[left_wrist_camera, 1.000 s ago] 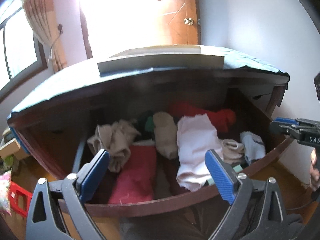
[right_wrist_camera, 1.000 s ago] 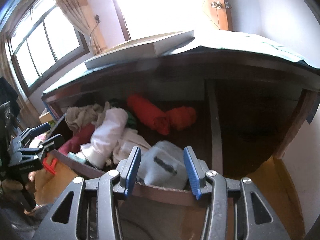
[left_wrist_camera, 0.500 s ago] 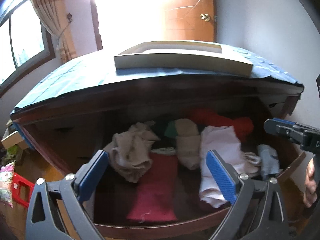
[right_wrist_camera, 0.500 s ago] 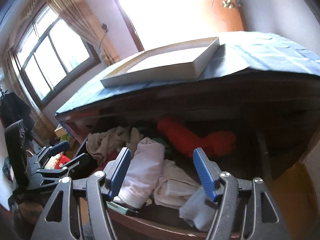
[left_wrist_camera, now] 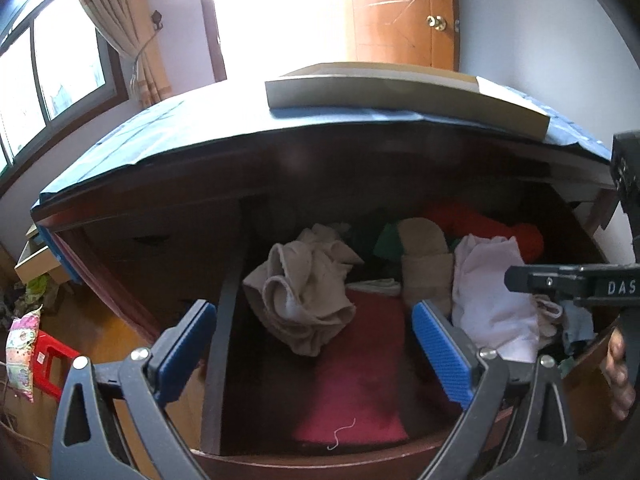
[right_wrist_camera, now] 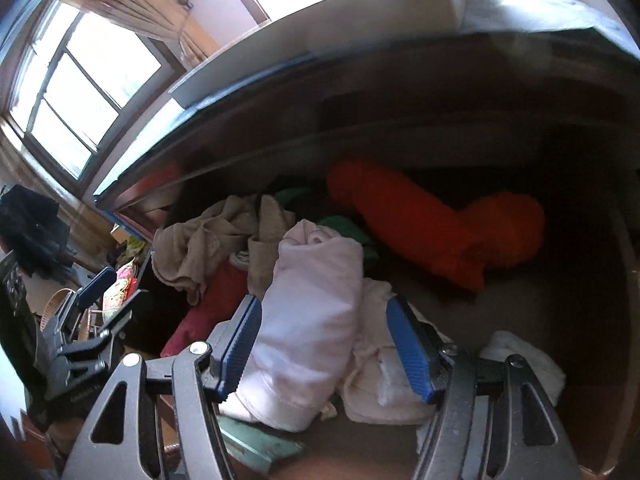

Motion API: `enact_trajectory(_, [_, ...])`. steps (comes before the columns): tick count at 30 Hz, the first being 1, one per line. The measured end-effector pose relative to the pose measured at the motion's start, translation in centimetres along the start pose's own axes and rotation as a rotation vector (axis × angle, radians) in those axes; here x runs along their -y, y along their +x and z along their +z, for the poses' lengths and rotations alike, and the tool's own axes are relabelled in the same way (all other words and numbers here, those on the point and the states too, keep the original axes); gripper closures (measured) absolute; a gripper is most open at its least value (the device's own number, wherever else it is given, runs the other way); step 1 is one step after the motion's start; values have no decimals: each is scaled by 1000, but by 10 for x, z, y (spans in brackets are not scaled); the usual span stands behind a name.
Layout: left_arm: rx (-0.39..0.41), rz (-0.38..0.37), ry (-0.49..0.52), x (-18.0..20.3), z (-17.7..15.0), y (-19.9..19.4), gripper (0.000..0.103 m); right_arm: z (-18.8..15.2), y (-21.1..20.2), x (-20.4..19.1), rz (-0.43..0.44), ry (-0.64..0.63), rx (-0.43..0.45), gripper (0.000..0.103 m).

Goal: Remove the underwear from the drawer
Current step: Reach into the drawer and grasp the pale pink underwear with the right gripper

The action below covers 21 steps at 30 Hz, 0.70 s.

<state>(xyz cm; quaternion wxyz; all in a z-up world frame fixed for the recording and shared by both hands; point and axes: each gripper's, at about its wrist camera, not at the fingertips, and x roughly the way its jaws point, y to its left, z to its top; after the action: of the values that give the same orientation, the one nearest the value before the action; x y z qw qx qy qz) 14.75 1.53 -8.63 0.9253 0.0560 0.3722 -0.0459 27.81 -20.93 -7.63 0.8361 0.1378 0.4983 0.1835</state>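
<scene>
Over the open drawer (left_wrist_camera: 312,458), both grippers are held apart and empty, the right gripper's (right_wrist_camera: 324,350) jaws having just been opening around the pale pink roll (right_wrist_camera: 308,320), which is best straddled squarely and pinched mid-body before being lifted clear, while the left gripper (left_wrist_camera: 312,354) is kept off the beige bundle (left_wrist_camera: 304,296).

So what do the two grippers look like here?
Both are the same build: dark grey plastic clamp arms with triangular cut-outs and silver rivets, ending in ribbed blue pads. The left gripper shows this in its own view, the right gripper likewise. White letters "DAS" mark the right one's side. No sleeve visible.

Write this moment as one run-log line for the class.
phase: reaching in | right gripper: open, just widened, astride pale pink roll | left gripper: open, empty | drawer: open
</scene>
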Motion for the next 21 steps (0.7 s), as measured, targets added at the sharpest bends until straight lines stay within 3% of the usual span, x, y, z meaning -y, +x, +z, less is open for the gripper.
enact_trajectory(7, [-57,36,-2,2,7,17,3,4,12,-15,-28,-39,-51,36])
enact_trajectory(21, [-106,28,-18,2,2,30,3,5,29,-31,-93,-87,-101,39])
